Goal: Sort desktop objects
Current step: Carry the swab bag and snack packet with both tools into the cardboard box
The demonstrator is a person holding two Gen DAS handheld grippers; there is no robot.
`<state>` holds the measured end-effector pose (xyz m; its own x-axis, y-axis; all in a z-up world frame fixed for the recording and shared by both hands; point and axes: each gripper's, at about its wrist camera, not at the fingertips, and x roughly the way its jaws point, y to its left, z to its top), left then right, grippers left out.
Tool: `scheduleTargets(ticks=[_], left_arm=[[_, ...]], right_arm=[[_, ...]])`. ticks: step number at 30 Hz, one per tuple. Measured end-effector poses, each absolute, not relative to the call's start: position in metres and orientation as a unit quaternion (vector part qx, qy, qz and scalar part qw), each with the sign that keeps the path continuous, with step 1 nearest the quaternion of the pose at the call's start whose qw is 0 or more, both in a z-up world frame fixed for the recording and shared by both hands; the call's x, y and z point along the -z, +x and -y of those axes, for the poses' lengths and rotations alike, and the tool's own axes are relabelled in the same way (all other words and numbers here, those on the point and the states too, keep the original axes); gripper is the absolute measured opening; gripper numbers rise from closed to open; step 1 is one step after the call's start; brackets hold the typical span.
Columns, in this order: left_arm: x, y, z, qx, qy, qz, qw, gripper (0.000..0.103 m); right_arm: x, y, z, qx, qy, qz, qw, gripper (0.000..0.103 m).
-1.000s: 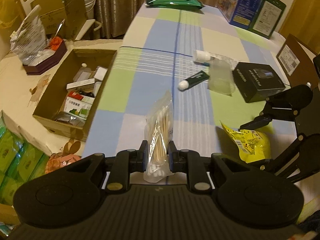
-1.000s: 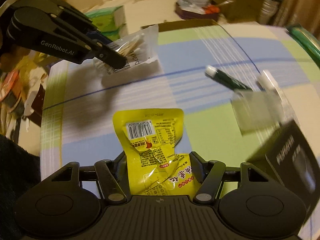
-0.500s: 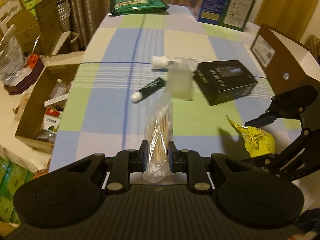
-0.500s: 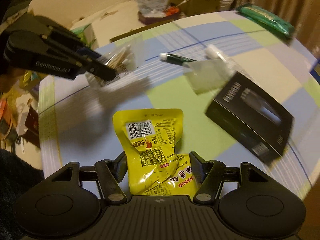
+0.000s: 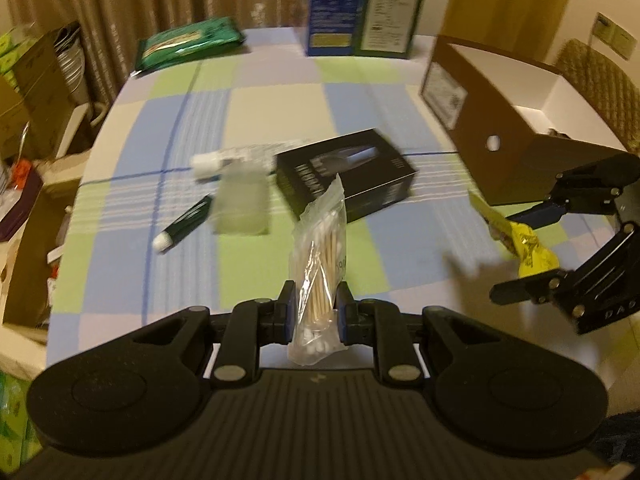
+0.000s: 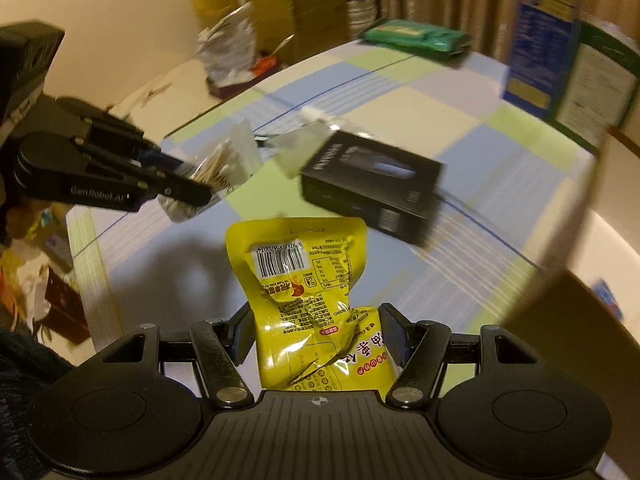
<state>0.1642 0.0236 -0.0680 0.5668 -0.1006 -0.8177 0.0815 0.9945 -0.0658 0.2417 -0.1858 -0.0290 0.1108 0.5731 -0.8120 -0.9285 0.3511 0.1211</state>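
Note:
My left gripper (image 5: 314, 312) is shut on a clear bag of cotton swabs (image 5: 320, 256), held upright above the checked tablecloth (image 5: 280, 104). The same swab bag (image 6: 220, 168) shows in the right wrist view, pinched by the left gripper (image 6: 200, 196). My right gripper (image 6: 318, 336) is shut on a yellow snack pouch (image 6: 304, 276), barcode facing up. From the left wrist view the right gripper (image 5: 516, 252) holds the yellow pouch (image 5: 528, 244) beside a brown cardboard box (image 5: 492, 112) with a white inside.
On the cloth lie a black product box (image 5: 348, 172), a clear plastic cup (image 5: 242, 204), a green-black tube (image 5: 184, 224) and a white-capped tube (image 5: 212, 162). A green pack (image 5: 188, 42) and upright cartons (image 5: 360, 8) stand at the far edge. An open carton (image 5: 24, 248) sits left of the table.
Both grippers have swung to the right across the table with their loads. The brown box at the right has come into view; the open carton on the left has slid to the frame edge.

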Motion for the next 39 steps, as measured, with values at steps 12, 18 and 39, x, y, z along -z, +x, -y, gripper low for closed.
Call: scheduleTargets(ticks=[12, 18, 39], left_arm=[[0.041, 0.184, 0.061, 0.115, 0.026, -0.426, 0.897, 0.016], [0.027, 0.200, 0.104, 0.150, 0.045, -0.400, 0.903, 0.016], [-0.011, 0.326, 0.226, 0.204, 0.072, -0.356, 0.909, 0.016]], right_arm=[[-0.022, 0.268, 0.284, -0.469, -0.157, -0.383, 0.780, 0.061], [-0.039, 0.289, 0.326, -0.434, -0.137, -0.373, 0.809, 0.061], [-0.059, 0.417, 0.382, -0.362, -0.147, -0.341, 0.855, 0.061]])
